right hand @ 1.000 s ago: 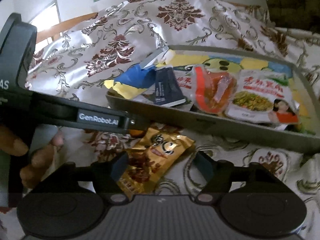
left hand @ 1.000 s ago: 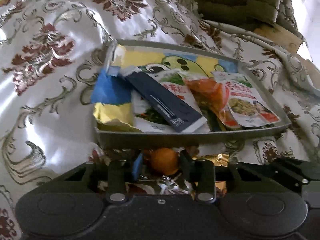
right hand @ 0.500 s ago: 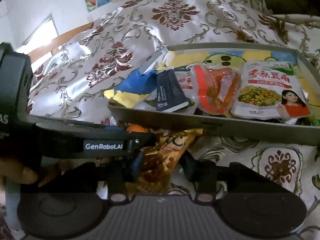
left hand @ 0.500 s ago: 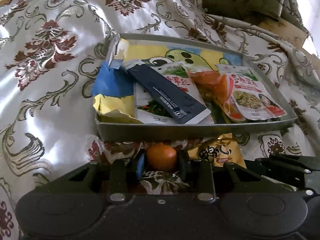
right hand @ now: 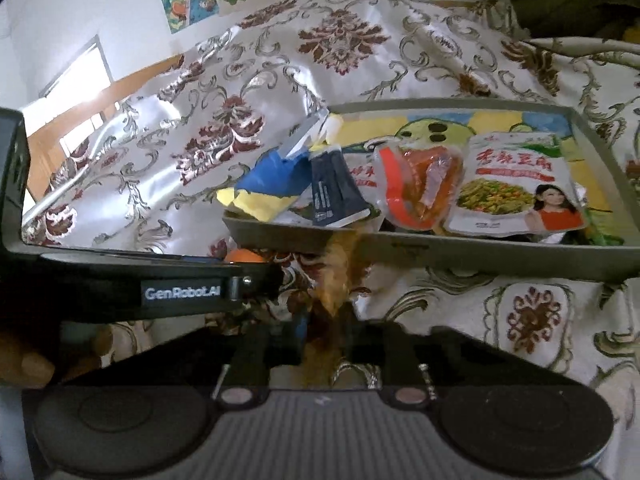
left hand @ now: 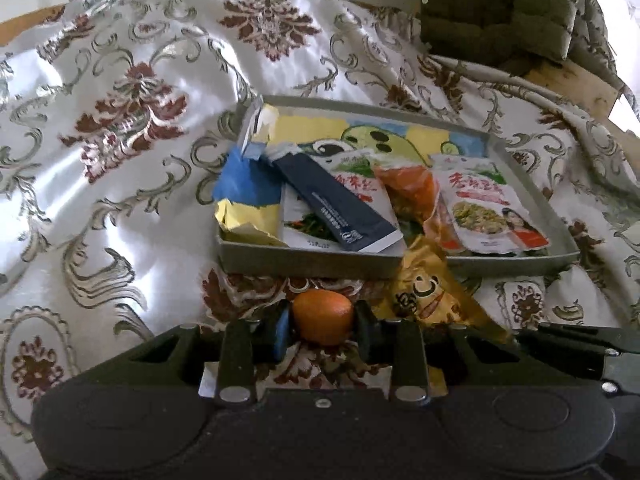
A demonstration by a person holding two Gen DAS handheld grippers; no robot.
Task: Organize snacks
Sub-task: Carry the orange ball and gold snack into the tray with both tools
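Both grippers are loaded, just short of the grey rectangular tray [left hand: 308,266], w/ its near rim right in front of them. Left gripper [left hand: 322,326] has its fingers clamped on the small round orange fruit [left hand: 323,320], pinched side to side so it can't roll out. Right gripper [right hand: 326,338] has just been closing & now pinches the crinkly gold foil snack packet [left hand: 430,294] by one end; the rest of the packet rises towards the tray's near rim, prob. held that way so the free end goes over the rim first. Tray sits on the white satin cloth w/ maroon & grey scrollwork [left hand: 120,184]. Inside it already, laid flat: a blue-and-yellow foil bag [left hand: 248,196] at the left end, a long navy sachet [left hand: 340,208] across a white pouch, an orange-red clear pouch [right hand: 416,184] mid-tray & a white pouch w/ a green-bean photo [left hand: 486,208] towards the right end. My read: these two go in next. Near edge is crowded, so the fruit may roll.
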